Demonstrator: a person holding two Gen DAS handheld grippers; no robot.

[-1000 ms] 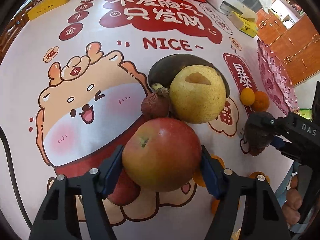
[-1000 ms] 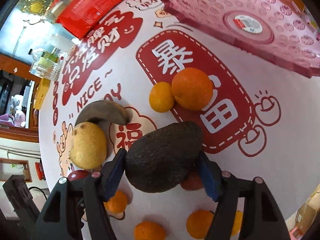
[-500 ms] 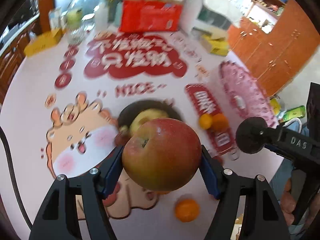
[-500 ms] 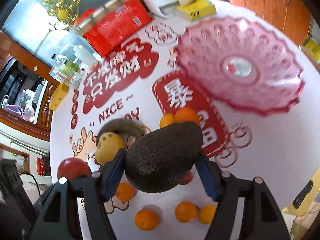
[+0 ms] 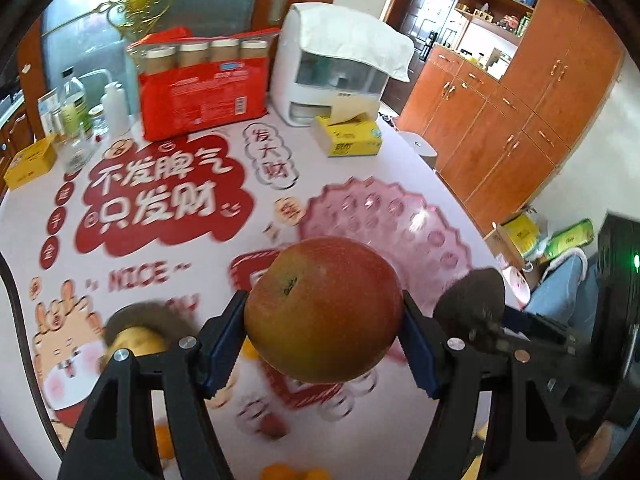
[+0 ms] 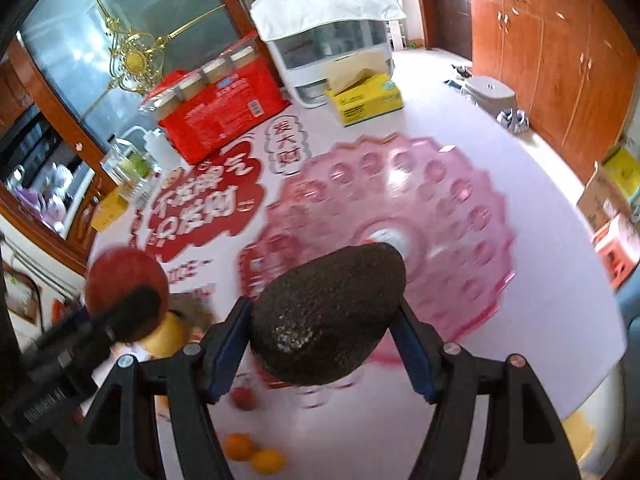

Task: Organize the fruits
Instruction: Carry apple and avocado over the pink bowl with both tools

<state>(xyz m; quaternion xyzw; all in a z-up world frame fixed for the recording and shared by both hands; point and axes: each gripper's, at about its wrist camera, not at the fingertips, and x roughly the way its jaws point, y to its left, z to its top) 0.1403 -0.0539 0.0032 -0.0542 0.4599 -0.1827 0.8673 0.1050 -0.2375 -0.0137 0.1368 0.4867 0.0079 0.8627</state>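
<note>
My left gripper (image 5: pixel 322 346) is shut on a red apple (image 5: pixel 324 308) and holds it high above the table. My right gripper (image 6: pixel 322 346) is shut on a dark avocado (image 6: pixel 328 312), also lifted. A pink glass fruit plate (image 6: pixel 460 208) lies on the table ahead of both; it also shows in the left wrist view (image 5: pixel 384 224). The avocado in the right gripper shows at the right of the left wrist view (image 5: pixel 470 300), and the apple at the left of the right wrist view (image 6: pixel 124 276). A yellow pear (image 5: pixel 134 342) and small oranges (image 6: pixel 254 454) lie below on the tablecloth.
At the table's back stand a red package of jars (image 5: pixel 200 92), a white appliance (image 5: pixel 336 68), a yellow tissue box (image 5: pixel 348 136) and bottles (image 5: pixel 76 112). A small red fruit (image 6: pixel 243 398) lies near the table's front. Wooden cabinets (image 5: pixel 520 112) are at the right.
Both grippers have risen higher and swung right towards the pink plate, each still holding its fruit. The fruits on the table have dropped lower in view.
</note>
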